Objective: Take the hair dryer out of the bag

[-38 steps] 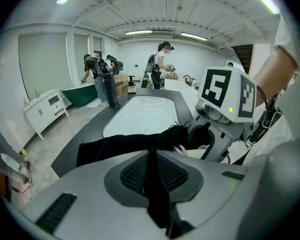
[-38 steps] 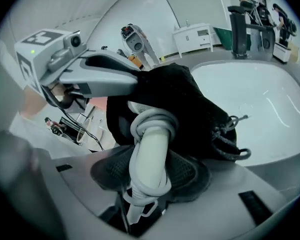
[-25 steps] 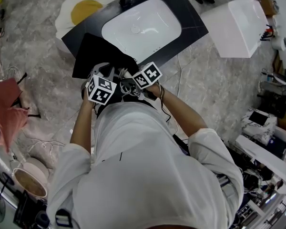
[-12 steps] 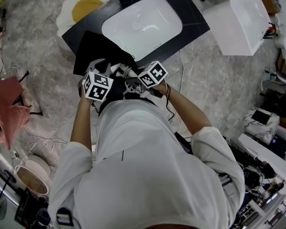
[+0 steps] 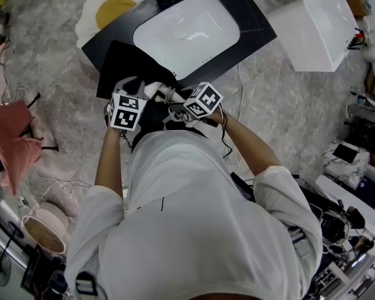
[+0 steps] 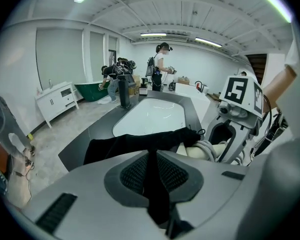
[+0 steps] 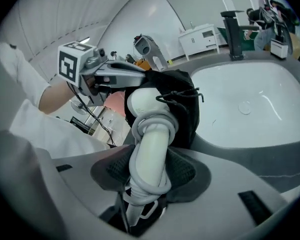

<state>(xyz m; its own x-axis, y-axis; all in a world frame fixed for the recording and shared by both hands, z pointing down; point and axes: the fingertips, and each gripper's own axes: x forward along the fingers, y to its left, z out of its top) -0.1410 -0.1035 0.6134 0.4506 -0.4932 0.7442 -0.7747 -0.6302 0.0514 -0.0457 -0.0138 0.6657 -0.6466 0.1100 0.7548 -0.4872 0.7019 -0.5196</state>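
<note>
**Dryer Partly Withdrawn From Bag**

**Status.** Extraction is under way, not complete. The left gripper is nearly closed, pinching a fold of the black bag between its pads. The right gripper is clamped on the handle of the white dryer, jaws about half apart, with the cord wound around the handle. The handle and the near part of the body are clear of the bag. The far part of the body is still covered by the bag mouth, whose drawstring lies across it. Both items are held above the near edge of the black table, just in front of the basin; the rest of the bag lies on the table.

**Remaining.** By judgement: pull dryer and bag apart until the head is clear of the mouth.

**Change from earlier frames.** Both grippers have rolled slightly, and the right one has shifted a little sideways. More of the white handle shows between them in the head view. Neither grip has changed.
</note>
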